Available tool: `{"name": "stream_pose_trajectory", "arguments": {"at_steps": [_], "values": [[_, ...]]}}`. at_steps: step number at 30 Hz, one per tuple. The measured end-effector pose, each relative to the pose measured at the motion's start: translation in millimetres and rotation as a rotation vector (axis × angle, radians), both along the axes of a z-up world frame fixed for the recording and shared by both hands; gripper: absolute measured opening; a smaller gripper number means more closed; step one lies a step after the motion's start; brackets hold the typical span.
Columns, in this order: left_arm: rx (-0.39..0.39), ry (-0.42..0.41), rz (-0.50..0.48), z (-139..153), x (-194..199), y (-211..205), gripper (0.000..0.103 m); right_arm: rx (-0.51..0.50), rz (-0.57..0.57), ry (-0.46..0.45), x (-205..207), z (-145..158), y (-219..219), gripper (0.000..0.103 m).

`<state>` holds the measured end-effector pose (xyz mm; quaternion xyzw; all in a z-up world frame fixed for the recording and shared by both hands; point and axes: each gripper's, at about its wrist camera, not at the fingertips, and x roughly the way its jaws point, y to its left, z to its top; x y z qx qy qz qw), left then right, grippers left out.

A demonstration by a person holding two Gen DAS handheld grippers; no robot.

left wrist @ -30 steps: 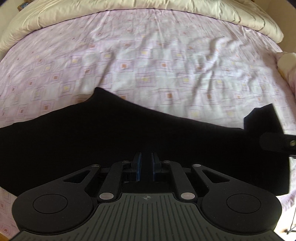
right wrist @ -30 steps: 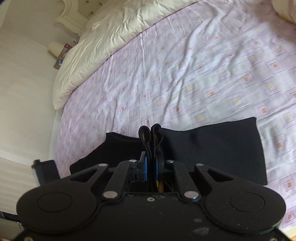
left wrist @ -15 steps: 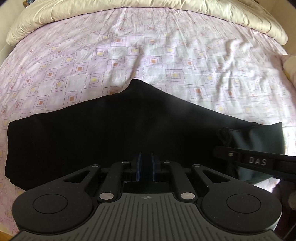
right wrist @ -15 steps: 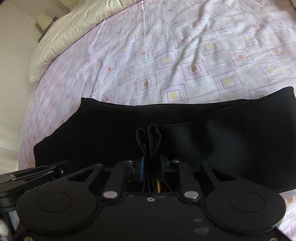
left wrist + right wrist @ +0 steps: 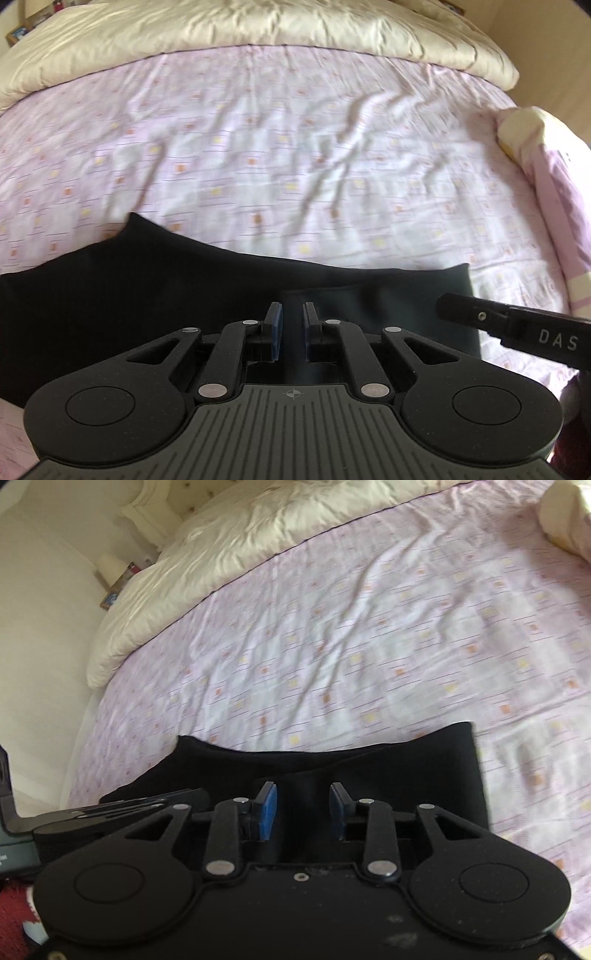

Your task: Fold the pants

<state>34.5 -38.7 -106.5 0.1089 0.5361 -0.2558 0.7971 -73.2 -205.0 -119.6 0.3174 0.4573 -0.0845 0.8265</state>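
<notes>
Lying flat along the near edge of the bed (image 5: 295, 155), the black pants (image 5: 147, 295) leave wide pink sheet beyond, up to the cream duvet (image 5: 258, 29); left hand-held gripper (image 5: 292, 323) slightly parted, right hand-held gripper (image 5: 303, 805) wide apart, both holding nothing

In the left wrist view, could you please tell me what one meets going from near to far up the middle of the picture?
Left gripper with its fingers apart → black pants lying on the bed → pink patterned bed sheet → cream duvet bunched at the far end.
</notes>
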Motion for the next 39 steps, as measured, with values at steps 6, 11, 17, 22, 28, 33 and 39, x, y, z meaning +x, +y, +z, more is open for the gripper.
{"name": "stream_pose_trajectory", "arguments": {"at_steps": [6,11,17,22,28,33,39], "values": [[0.043,0.043,0.011,-16,-4,-29,0.011,-0.114,-0.026,0.094,-4,-19,-47,0.002],[0.096,0.039,0.02,-28,-5,-36,0.011,-0.094,0.017,0.155,12,-46,-59,0.002],[0.189,0.06,0.054,-53,3,-39,0.011,-0.092,0.133,0.239,37,-80,-47,0.002],[0.217,0.117,0.07,-74,7,-35,0.011,-0.061,0.154,0.191,28,-63,-56,0.007],[0.25,0.095,0.066,-74,1,-40,0.011,-0.125,0.224,0.146,-2,-38,-44,0.039],[0.252,0.091,0.087,-73,-3,-40,0.01,-0.186,0.309,0.257,-14,-66,-30,0.039],[0.236,0.096,0.081,-67,-3,-38,0.011,-0.194,0.35,0.261,-18,-79,-26,0.033]]}}
